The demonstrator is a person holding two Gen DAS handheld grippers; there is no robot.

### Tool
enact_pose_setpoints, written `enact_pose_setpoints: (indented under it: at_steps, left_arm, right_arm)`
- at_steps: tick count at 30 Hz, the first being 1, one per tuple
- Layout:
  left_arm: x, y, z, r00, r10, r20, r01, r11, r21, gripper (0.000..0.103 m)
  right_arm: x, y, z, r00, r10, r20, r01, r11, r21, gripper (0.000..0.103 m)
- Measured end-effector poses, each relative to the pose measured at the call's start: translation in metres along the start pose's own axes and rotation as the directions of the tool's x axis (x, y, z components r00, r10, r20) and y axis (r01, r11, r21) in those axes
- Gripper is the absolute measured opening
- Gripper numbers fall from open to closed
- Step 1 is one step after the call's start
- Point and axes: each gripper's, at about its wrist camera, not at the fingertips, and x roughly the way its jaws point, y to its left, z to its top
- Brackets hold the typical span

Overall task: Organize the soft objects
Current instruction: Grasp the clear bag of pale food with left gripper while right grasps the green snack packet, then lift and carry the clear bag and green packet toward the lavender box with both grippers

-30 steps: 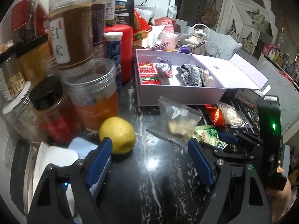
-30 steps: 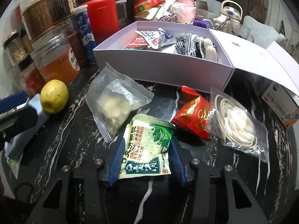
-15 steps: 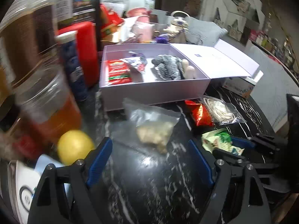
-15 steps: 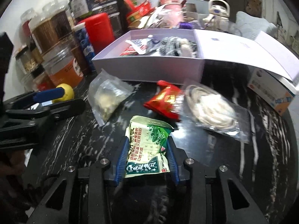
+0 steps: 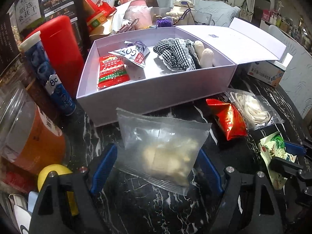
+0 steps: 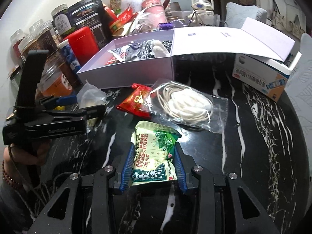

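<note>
Lying between the spread fingers of the left gripper, a clear bag seems untouched; a green packet is squeezed by the right gripper.

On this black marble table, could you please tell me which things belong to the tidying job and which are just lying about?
Job: lavender box, clear bag between left gripper fingers, green sachet in right gripper, red packet, cord bag.
Lying about: lemon, red canister, orange jar, medicine carton.

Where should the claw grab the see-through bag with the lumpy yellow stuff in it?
Best across the clear bag's near end, coming in low from the front. The lumps bunch there, giving the left claw something to pinch; the far end is flat, empty plastic and would likely slip.
</note>
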Motion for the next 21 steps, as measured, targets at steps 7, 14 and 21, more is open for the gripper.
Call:
enact_pose_setpoints:
  at_steps: [7, 14, 21]
  left_arm:
    - [-0.004, -0.004, -0.002, 1.000, -0.017, 0.017, 0.017, 1.000, 0.005, 0.064]
    - [-0.023, -0.024, -0.021, 0.999, -0.048, -0.002, 0.048, 0.998, 0.027, 0.063]
    - [-0.051, -0.041, -0.044, 0.994, -0.109, -0.027, 0.110, 0.994, 0.022, 0.063]
  right_arm:
    - [-0.004, -0.001, -0.003, 1.000, 0.007, 0.009, -0.007, 1.000, 0.004, 0.039]
    - [-0.015, -0.006, -0.011, 1.000, 0.001, 0.023, -0.001, 1.000, 0.012, 0.039]
    - [-0.026, -0.018, -0.025, 0.999, -0.020, 0.025, 0.019, 1.000, 0.024, 0.039]
